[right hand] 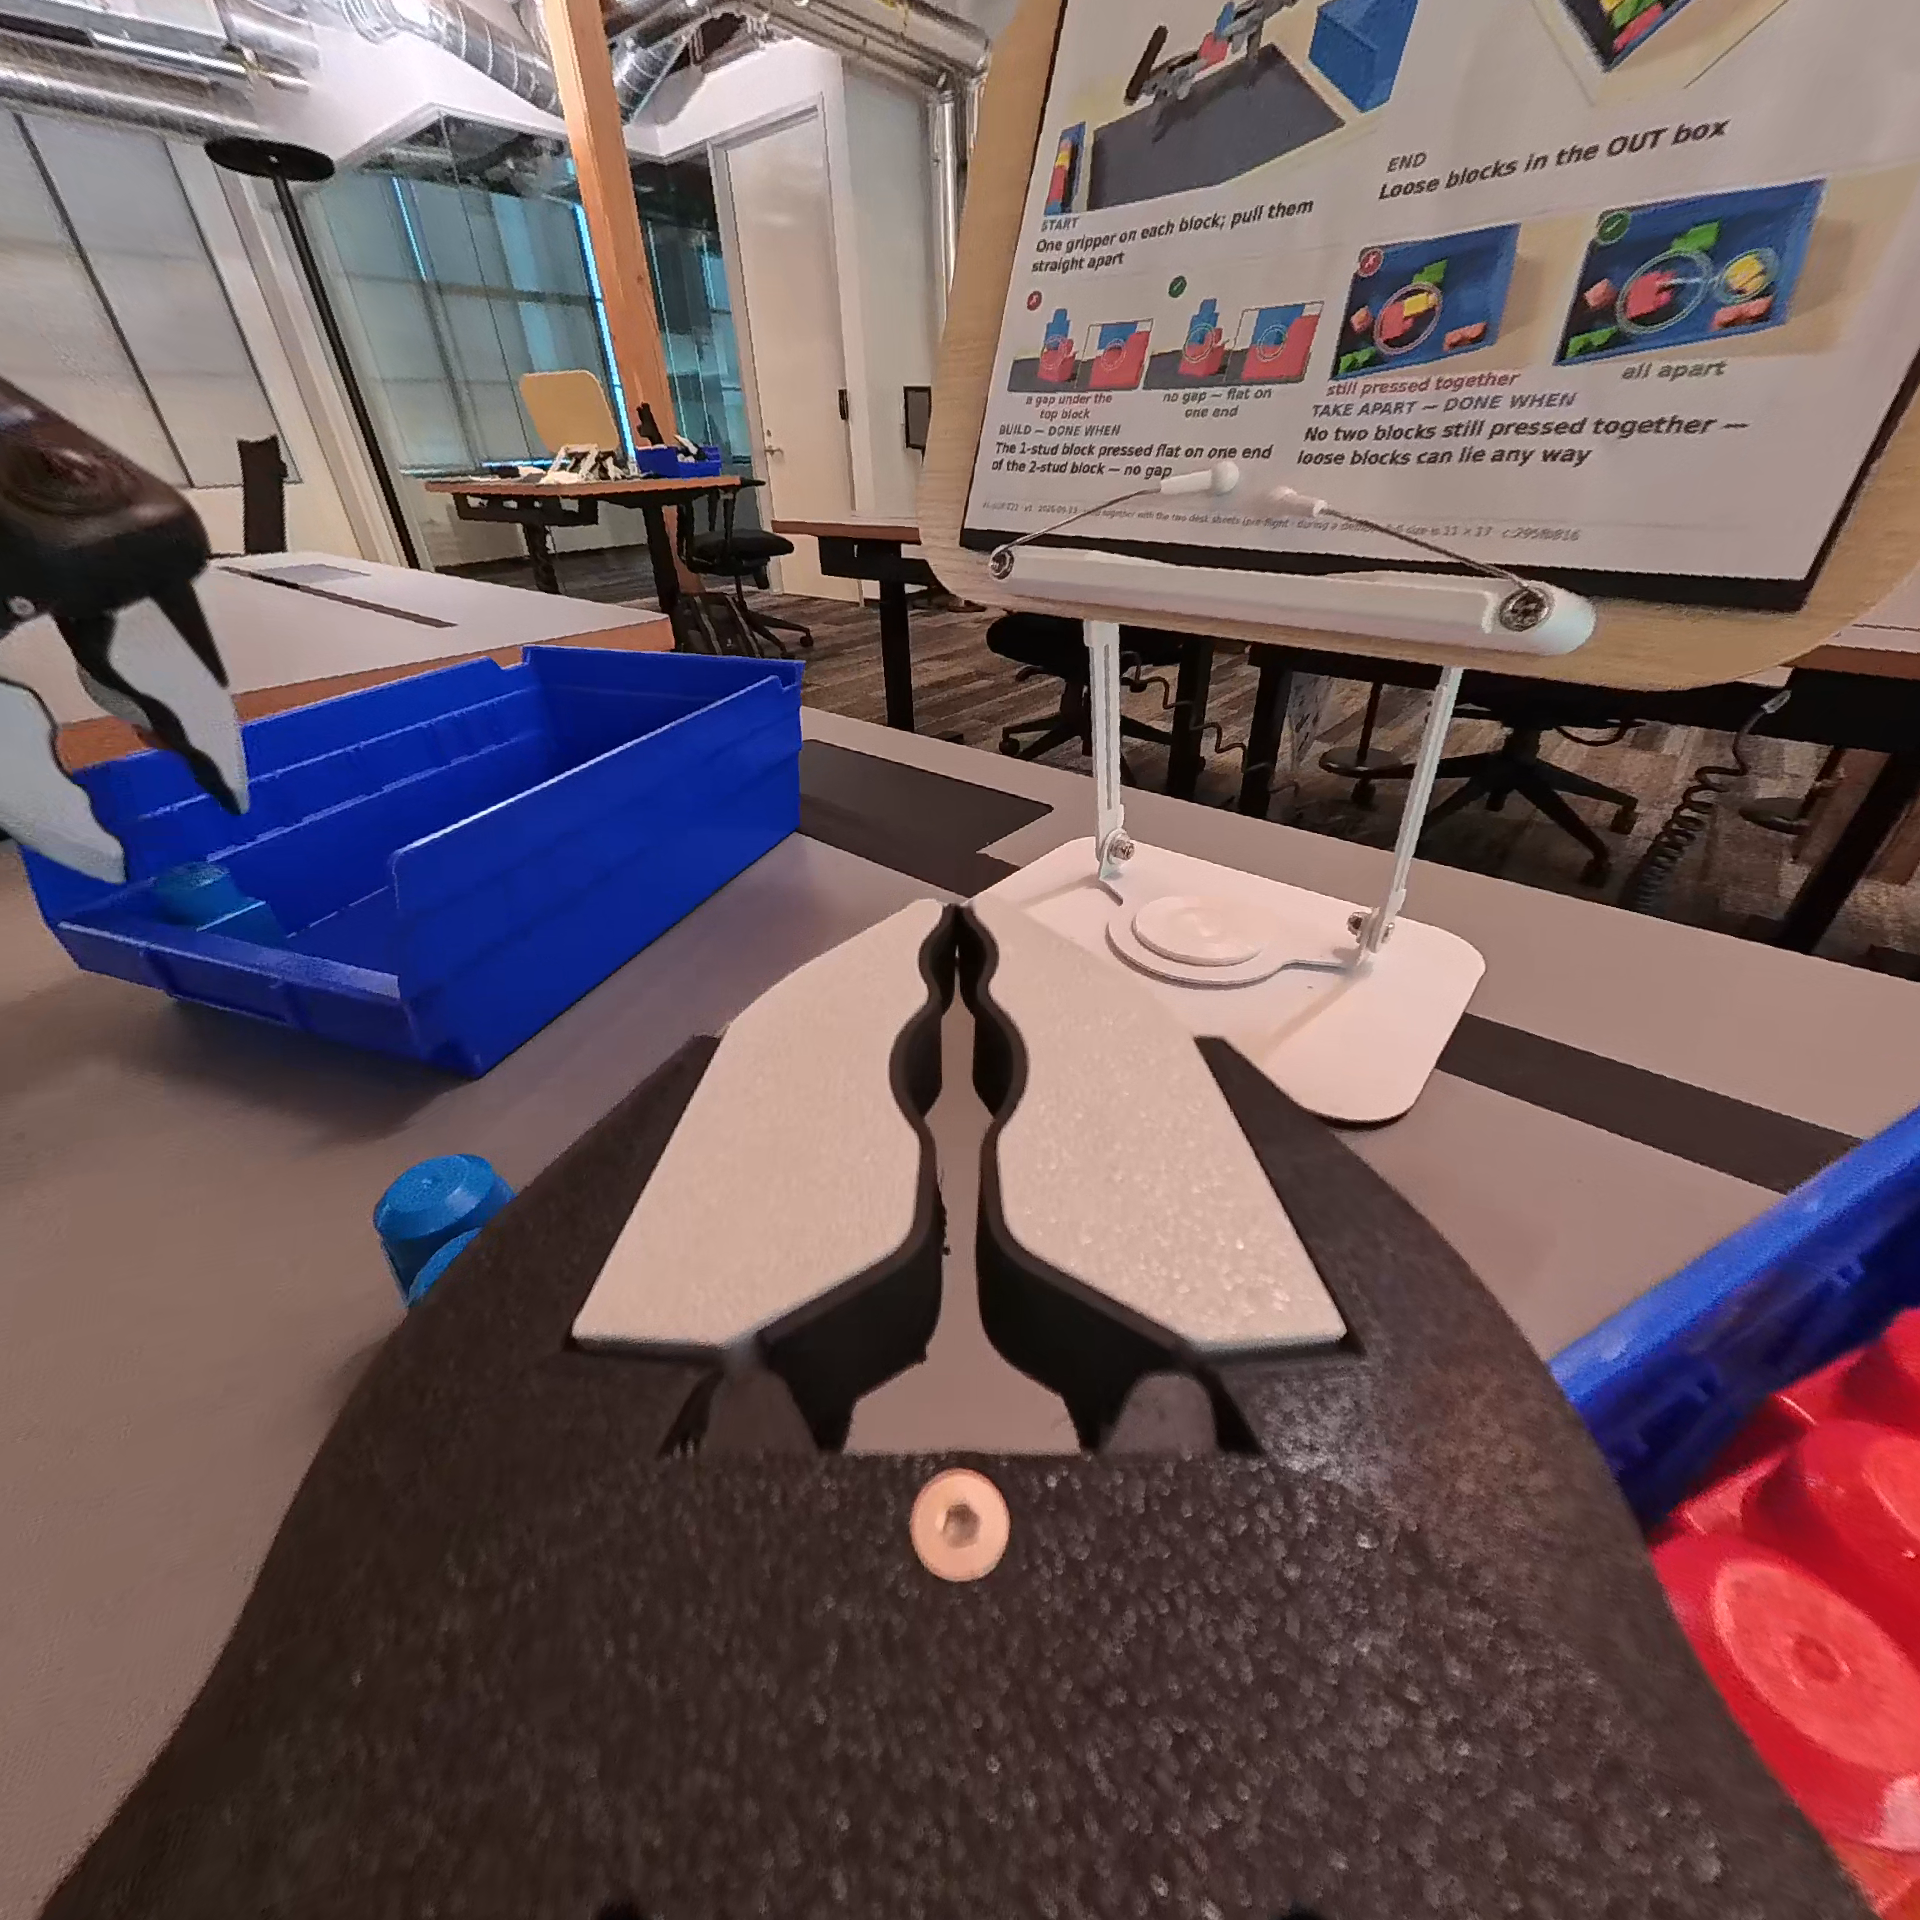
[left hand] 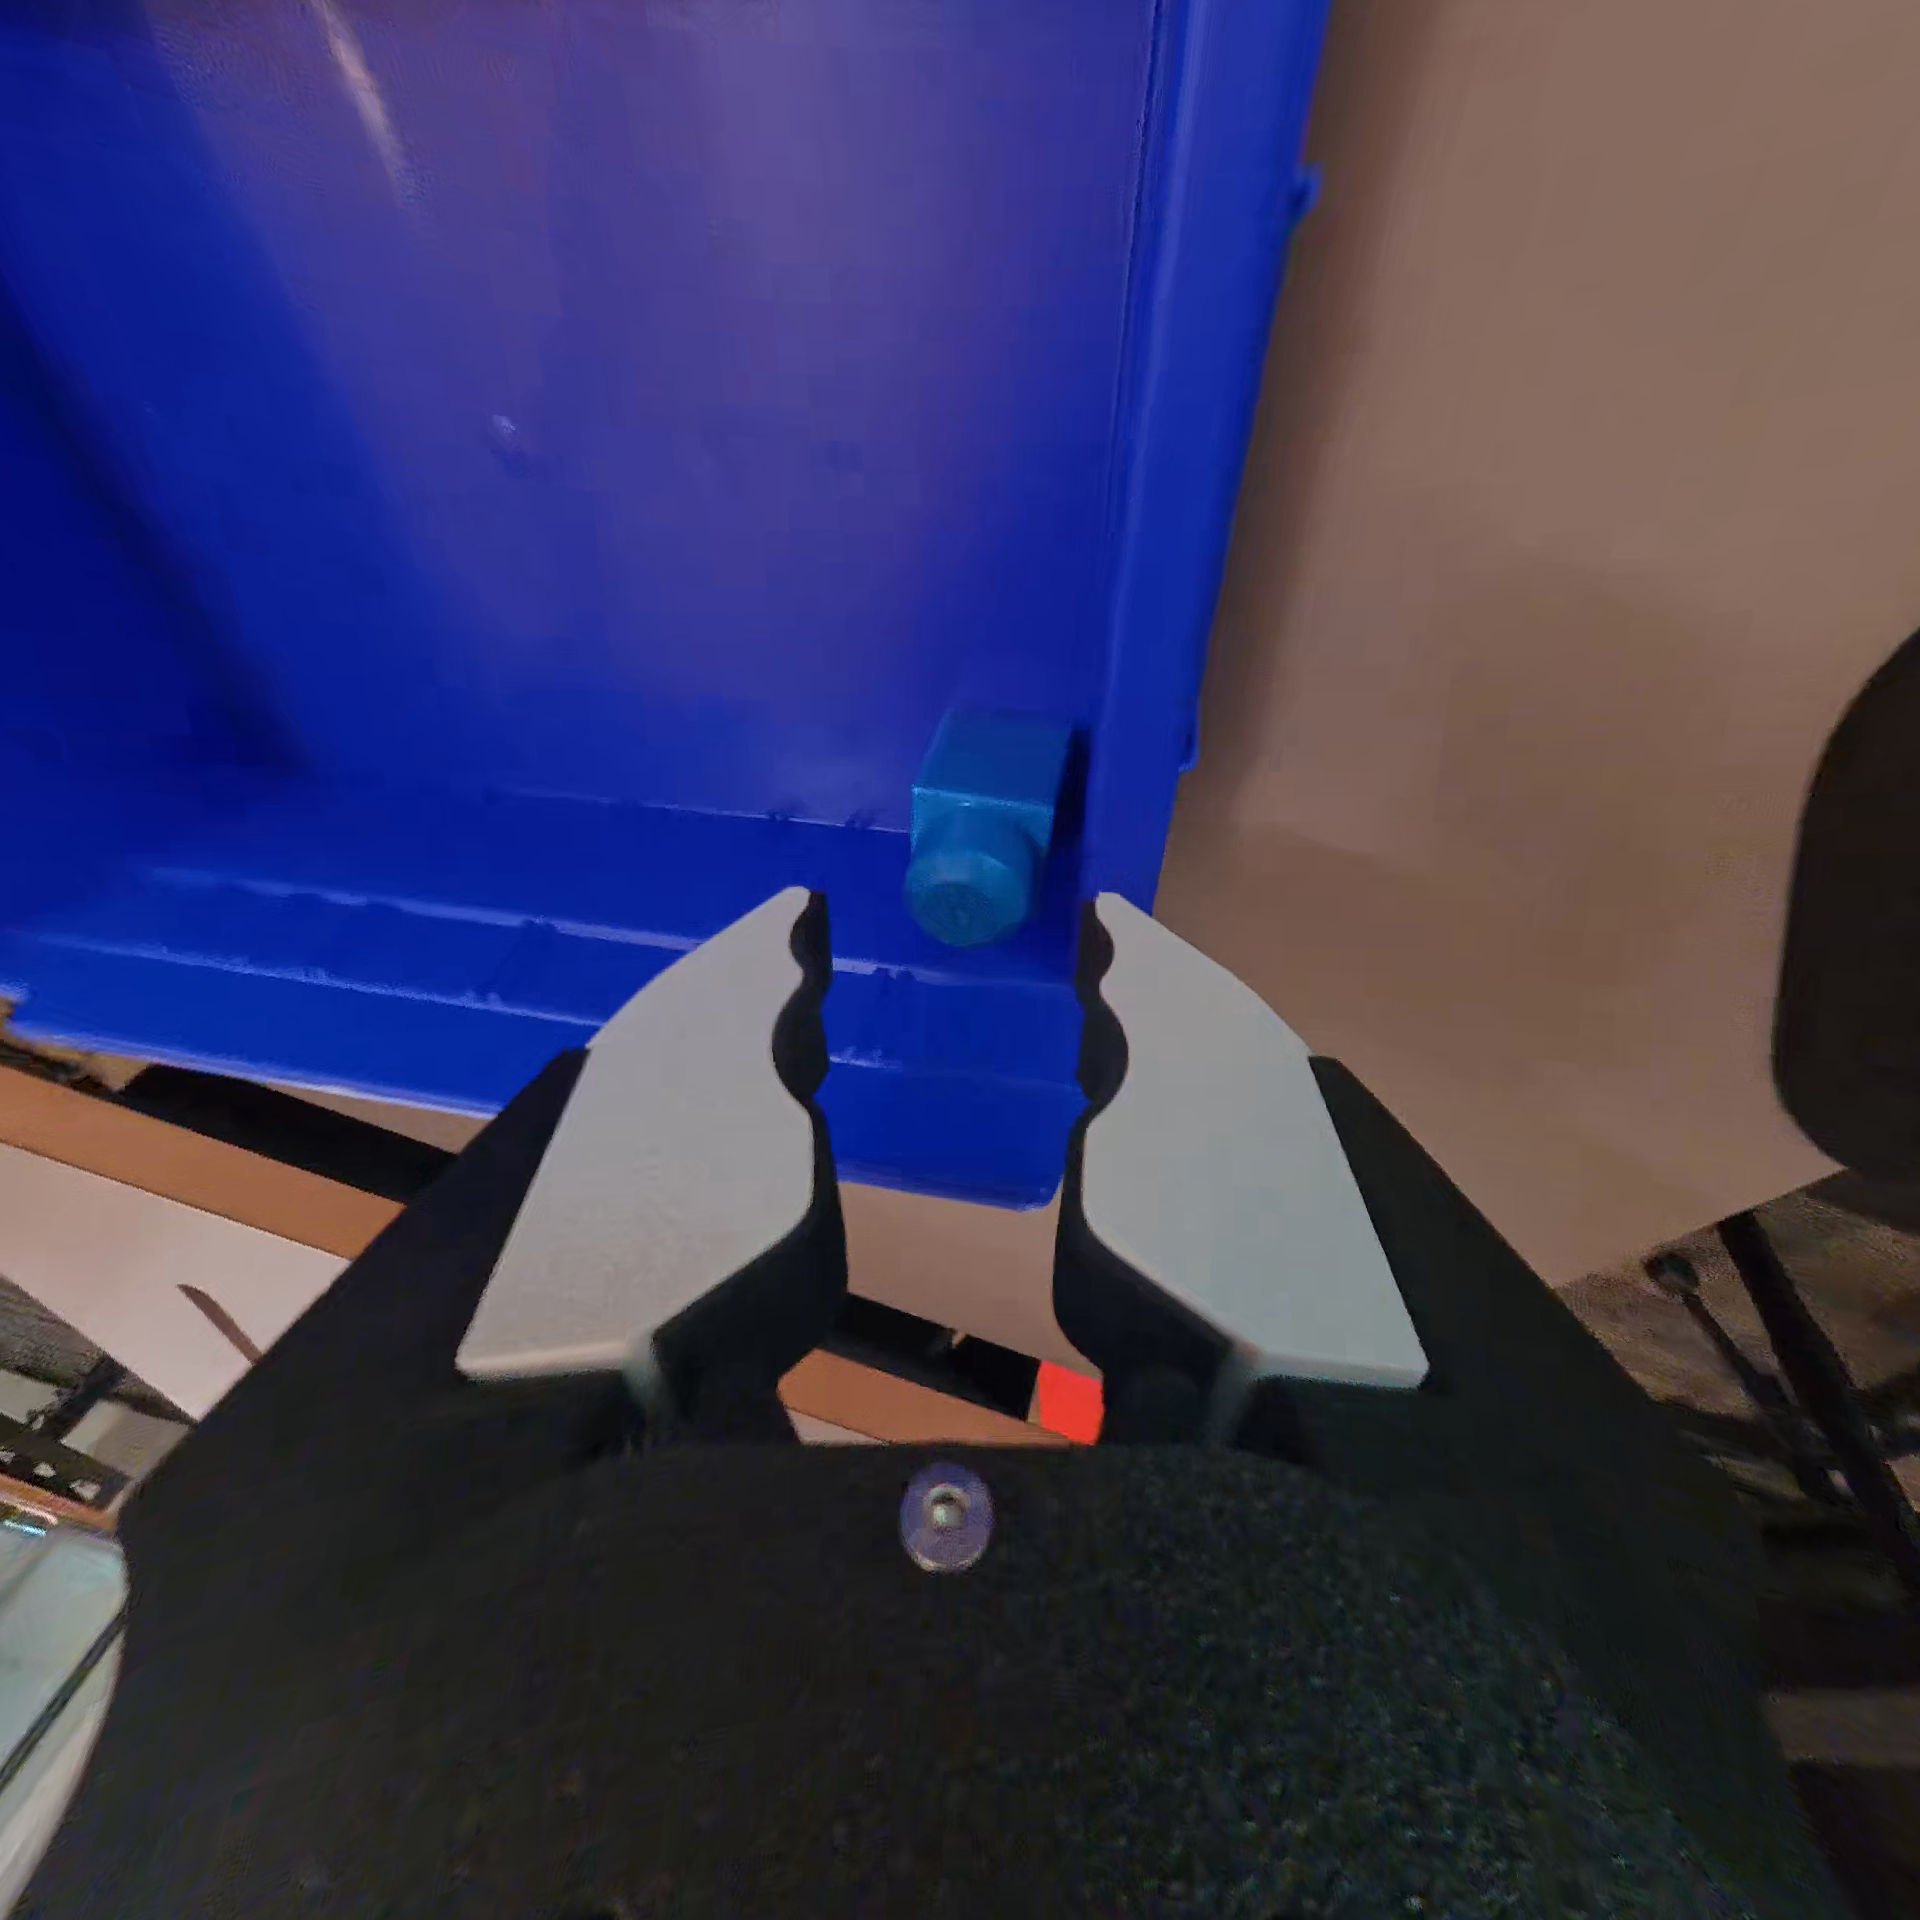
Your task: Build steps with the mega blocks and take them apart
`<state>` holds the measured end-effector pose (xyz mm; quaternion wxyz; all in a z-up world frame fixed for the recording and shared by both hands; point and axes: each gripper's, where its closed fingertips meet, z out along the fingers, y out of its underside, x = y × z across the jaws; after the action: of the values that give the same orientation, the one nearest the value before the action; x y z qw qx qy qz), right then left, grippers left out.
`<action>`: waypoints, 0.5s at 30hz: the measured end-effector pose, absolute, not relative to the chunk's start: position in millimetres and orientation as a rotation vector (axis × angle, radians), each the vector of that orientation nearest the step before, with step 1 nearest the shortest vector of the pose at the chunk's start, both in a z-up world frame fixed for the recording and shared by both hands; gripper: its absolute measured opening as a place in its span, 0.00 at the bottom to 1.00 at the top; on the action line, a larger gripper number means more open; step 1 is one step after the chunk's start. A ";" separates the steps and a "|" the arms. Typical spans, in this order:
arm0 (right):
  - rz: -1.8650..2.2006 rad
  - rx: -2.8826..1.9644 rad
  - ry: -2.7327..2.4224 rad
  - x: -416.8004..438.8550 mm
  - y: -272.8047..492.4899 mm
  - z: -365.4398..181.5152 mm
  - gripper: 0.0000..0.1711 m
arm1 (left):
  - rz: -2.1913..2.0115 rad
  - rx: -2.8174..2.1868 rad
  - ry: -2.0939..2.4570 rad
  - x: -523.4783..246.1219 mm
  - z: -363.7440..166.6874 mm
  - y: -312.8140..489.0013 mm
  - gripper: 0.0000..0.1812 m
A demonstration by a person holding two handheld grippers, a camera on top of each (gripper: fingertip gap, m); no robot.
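Note:
In the left wrist view I look down into a blue bin [left hand: 520, 520]. A light-blue one-stud block [left hand: 977, 831] lies on its side in the bin's near right corner. My left gripper [left hand: 956, 925] is open and empty, just above that block. In the right wrist view the same bin [right hand: 582, 831] stands at the left, with the block [right hand: 208, 894] inside and the left gripper [right hand: 171, 836] over it. My right gripper [right hand: 954, 920] is shut and empty above the table. Another blue block [right hand: 436, 1216] lies on the table, partly hidden behind the right gripper.
A second blue bin [right hand: 1714, 1309] at the lower right holds red blocks [right hand: 1818, 1662]. An instruction sheet [right hand: 1455, 312] on a white stand [right hand: 1351, 997] rises ahead of the right gripper. A black mat [right hand: 914, 810] lies on the grey table. Desks and chairs stand beyond. Left tips to right tips: about 40 centimeters.

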<state>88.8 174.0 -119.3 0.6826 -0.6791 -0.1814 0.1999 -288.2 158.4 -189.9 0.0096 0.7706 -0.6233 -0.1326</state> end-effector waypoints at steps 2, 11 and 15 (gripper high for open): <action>0.449 -1.529 -0.413 87.6 173.6 -121.1 0.00 | -0.411 2.393 -1.916 -297.3 -201.2 158.3 0.26; 0.460 -1.540 -0.426 85.4 173.7 -123.8 0.00 | -0.397 2.331 -1.904 -298.4 -219.6 162.5 0.16; 0.460 -1.539 -0.427 85.2 173.7 -123.6 0.00 | -0.409 2.364 -1.935 -288.2 -206.7 167.6 0.16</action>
<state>85.2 173.7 -123.6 0.6742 -0.6839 -0.1897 0.2046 -288.2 167.6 -206.7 0.0296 0.7666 -0.6276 -0.1328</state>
